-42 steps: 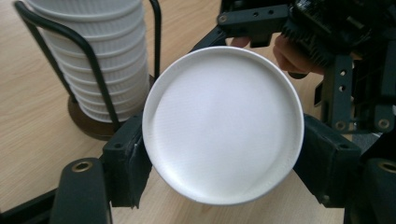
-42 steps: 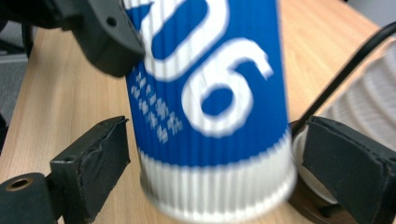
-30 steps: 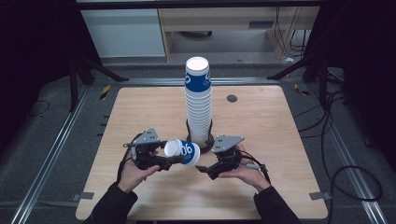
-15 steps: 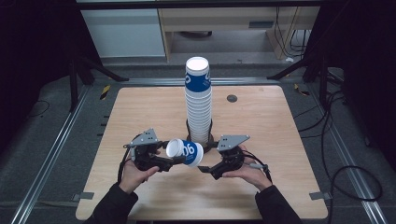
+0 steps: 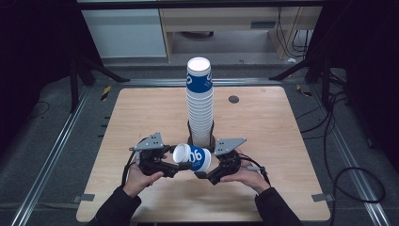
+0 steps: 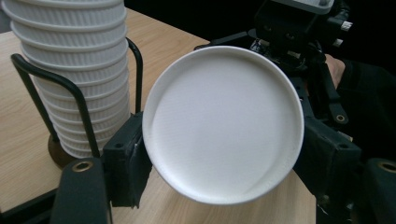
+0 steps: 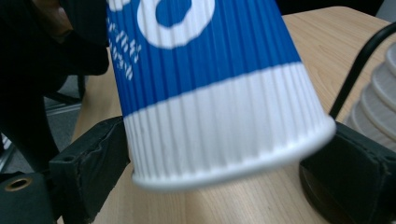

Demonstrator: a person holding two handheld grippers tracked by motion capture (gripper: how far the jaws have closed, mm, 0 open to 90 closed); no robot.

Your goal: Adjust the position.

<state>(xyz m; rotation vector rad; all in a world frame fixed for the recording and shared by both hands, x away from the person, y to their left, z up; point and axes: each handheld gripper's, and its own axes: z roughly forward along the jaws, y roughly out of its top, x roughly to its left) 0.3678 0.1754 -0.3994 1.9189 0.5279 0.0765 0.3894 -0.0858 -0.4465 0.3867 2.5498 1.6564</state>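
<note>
I have one cup (image 5: 192,157) lying sideways between my two grippers at the near middle of the counter (image 5: 282,141), just in front of the stack (image 5: 200,101) in its wire holder (image 6: 79,100). Its wide white end faces left, toward my left gripper (image 5: 171,167); its blue body points right, toward my right gripper (image 5: 203,175).

Compared with a second ago, little has moved: the cup has drifted slightly to the right and both hands have settled a touch nearer me, while the stack stands as it did. I read that as the cup now clear of the stack and the handover between grippers being under way, not finished.

In the left gripper view the left fingers (image 6: 123,163) sit against both sides of the rim, closed on it as far as I can judge. In the right gripper view the right fingers (image 7: 88,172) flank the white band at the cup's end; they look close to it, but whether they press or merely bracket it I cannot tell.

Before either side lets go, I would confirm the other's grip.
</note>
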